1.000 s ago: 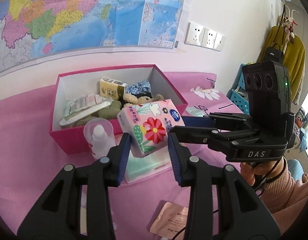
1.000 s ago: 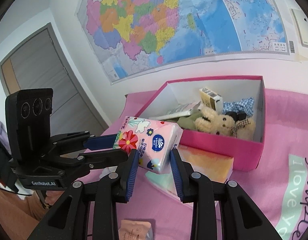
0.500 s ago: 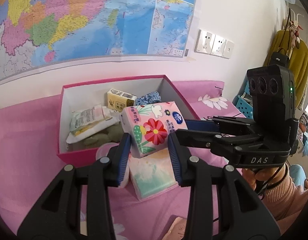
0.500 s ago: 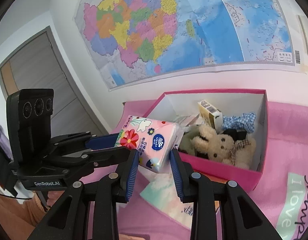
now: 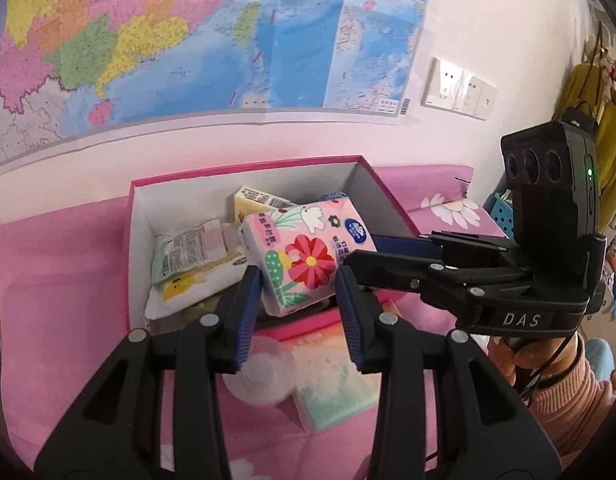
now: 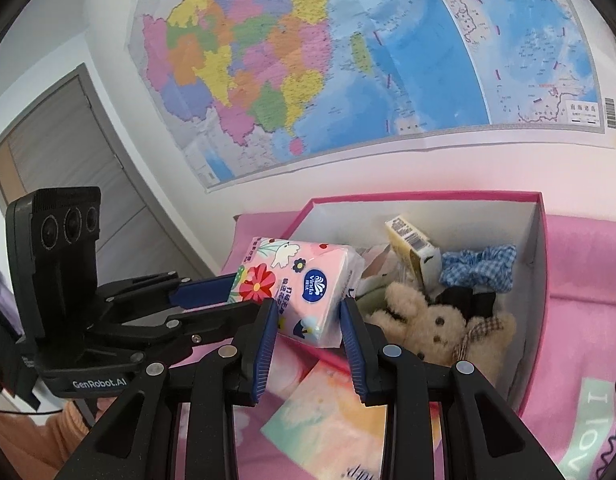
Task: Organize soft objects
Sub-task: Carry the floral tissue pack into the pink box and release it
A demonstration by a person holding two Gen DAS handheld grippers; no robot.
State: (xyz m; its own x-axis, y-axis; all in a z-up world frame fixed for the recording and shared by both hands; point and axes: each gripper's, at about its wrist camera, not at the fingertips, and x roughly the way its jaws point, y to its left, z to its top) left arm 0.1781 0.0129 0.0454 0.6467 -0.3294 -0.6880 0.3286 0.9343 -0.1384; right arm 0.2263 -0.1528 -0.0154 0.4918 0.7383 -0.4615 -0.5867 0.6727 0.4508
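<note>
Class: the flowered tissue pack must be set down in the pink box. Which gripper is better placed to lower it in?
Neither alone: left gripper and right gripper both clamp the tissue pack above the box.

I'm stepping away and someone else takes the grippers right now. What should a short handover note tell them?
Left gripper: shut on the tissue pack.
Right gripper: shut on the same tissue pack, from the other side.
The pack hangs over the near edge of the pink box, not yet set down.
Done: teddy bear, blue scrunchie, small carton and wipes packet lie inside.
Left: lower and release the pack, then the pastel pack and the white bottle outside the box.
</note>
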